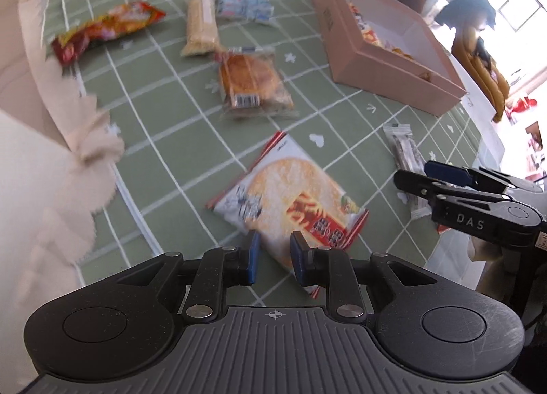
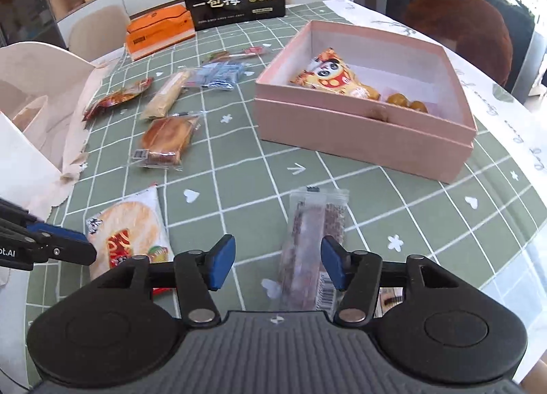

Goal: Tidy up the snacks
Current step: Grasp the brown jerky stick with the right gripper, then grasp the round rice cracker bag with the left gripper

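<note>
Your rice cracker pack (image 2: 128, 223) lies left of the bar packet (image 2: 312, 240) on the worktop (image 2: 239, 168); open box (image 2: 362, 134) behind, panda snack (image 2: 328, 74) inside.

The left gripper (image 1: 273, 252) is matte black with two short fingers (image 1: 253, 255) faced in blue pads; each finger hangs on black link bars pinned with silver round-head screws; behind them lies a grey ribbed plate with a small crosshair mark, flanked by two rounded black housings with circular recessed caps; the right gripper (image 2: 278, 266) has the same build, blue pads (image 2: 222, 262), silver pins; seen from the side, its arm bears raised letters "DAS".
</note>
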Demonstrator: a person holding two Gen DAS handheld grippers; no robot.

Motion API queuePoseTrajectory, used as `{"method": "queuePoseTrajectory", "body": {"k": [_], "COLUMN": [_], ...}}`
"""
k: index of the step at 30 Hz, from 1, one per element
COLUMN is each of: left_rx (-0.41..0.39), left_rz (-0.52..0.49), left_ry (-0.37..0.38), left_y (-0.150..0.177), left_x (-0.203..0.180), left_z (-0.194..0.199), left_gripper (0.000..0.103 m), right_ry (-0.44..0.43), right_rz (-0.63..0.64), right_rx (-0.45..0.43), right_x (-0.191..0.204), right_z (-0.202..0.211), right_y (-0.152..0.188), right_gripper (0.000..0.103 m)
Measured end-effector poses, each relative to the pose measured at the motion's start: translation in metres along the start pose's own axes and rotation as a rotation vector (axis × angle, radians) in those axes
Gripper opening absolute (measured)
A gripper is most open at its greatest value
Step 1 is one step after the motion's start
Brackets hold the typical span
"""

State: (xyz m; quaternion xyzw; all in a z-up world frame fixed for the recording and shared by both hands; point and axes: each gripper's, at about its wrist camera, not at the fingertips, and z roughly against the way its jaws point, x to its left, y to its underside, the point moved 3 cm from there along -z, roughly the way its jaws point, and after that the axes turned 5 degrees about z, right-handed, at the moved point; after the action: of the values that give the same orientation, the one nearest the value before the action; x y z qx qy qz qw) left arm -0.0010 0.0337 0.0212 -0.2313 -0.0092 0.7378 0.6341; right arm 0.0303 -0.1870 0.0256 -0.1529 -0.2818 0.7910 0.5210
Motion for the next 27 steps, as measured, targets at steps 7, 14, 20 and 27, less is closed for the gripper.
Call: {"method": "queuePoseTrajectory", "body": {"k": [7,14,20,27], "left_rx": [-0.059,-0.114,-0.091,-0.066], "left_rz": [-0.041,-0.068,-0.011,0.031], "left_ry": [0.083,0.186,0.288,0.417], "left_y": [-0.023,-0.059,-0.058,-0.069], "left_x": [-0.029,-0.045,-0.032,-0.034], "left_z": [-0.025,-0.046,-0.055,-0.069], "left_gripper": [0.034,0.035,0.035,0.044], "right_ry": [0.035,0.060,0.087,0.097], "right_rz": [-0.061,-0.053,-0.077,-0.085], "right_rx": [0.018,0.000,-0.013,-0.017], "right_x": [-0.017,-0.012,-0.012,-0.016], "right_z": [0.002,0.005,-0.006,-0.005], "right_y": [0.011,0.006,0.000,0.002], "right_gripper": [0.056,0.056,0.056,0.056]}}
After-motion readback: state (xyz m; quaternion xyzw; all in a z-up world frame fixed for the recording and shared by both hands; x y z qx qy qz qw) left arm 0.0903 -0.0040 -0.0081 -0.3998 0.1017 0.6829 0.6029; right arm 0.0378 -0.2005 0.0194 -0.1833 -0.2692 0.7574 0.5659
